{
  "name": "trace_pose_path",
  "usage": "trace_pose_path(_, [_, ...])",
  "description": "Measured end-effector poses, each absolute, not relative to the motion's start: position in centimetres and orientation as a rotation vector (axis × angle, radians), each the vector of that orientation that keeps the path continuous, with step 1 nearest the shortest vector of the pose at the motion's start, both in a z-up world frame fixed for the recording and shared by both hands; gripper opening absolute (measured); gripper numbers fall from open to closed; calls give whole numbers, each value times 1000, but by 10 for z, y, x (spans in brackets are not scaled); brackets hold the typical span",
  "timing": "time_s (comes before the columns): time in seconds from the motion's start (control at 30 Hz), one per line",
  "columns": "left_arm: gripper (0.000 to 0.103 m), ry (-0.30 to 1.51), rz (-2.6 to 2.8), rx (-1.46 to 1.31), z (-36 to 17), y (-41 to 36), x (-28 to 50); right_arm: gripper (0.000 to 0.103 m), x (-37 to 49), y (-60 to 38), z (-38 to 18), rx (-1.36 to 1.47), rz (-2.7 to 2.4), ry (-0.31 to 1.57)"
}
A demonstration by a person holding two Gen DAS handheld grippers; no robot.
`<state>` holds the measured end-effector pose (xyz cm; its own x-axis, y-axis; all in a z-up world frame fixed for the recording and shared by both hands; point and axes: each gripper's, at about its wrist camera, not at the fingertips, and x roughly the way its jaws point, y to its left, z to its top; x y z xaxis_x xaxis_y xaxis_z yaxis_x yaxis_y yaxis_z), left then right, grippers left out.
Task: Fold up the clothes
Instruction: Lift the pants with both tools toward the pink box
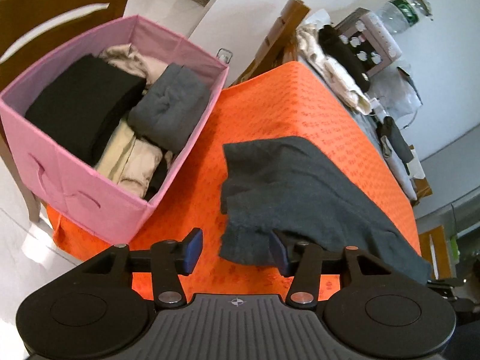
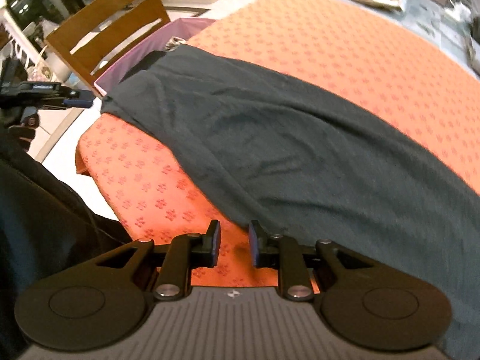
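Nearest me, my left gripper (image 1: 235,250) has its jaws spread at the near hem of the dark grey garment (image 1: 300,192), one pad tucked against the cloth; my right gripper (image 2: 234,247) is likewise released at its edge. The garment lies stretched across the orange table (image 1: 285,105). I judge a fold is underway: next, pinching both edges. Only the left view shows the pink bin (image 1: 99,204) holding folded clothes.

home, dining area | table (image 1: 300,99) with orange patterned cloth | wooden dining chair (image 2: 105,27) beside it | pink fabric storage bin (image 1: 90,189) full of folded clothes | water bottle (image 1: 399,9), household clutter at far end | tiled floor (image 1: 18,240)
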<state>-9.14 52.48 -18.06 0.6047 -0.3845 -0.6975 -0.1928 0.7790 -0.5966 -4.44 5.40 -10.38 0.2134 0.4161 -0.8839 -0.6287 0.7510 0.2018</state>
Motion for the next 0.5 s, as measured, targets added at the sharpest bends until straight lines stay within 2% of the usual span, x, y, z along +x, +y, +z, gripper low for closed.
trace_pose_path(0.27, [51,909,-113,-832,-193,525,-78,27,-58,84,-98,-366,767,1031])
trace_pose_path(0.3, [48,903,-111,-855,-194,525,-76,27,-59,88,-97,-381,774,1012])
trace_pose_path(0.37, [31,891,-107,-900,-195,525,-73,27,-61,94,-96,-387,786,984])
trace_pose_path(0.4, [15,885,-105,-922,-196,525,-71,27,-62,97,-96,-387,794,974])
trace_pose_path(0.43, [9,878,-103,-945,-197,525,-70,27,-62,100,-96,-392,799,966])
trace_pose_path(0.5, [6,858,-97,-980,-195,526,-68,27,-64,107,-97,-408,804,952])
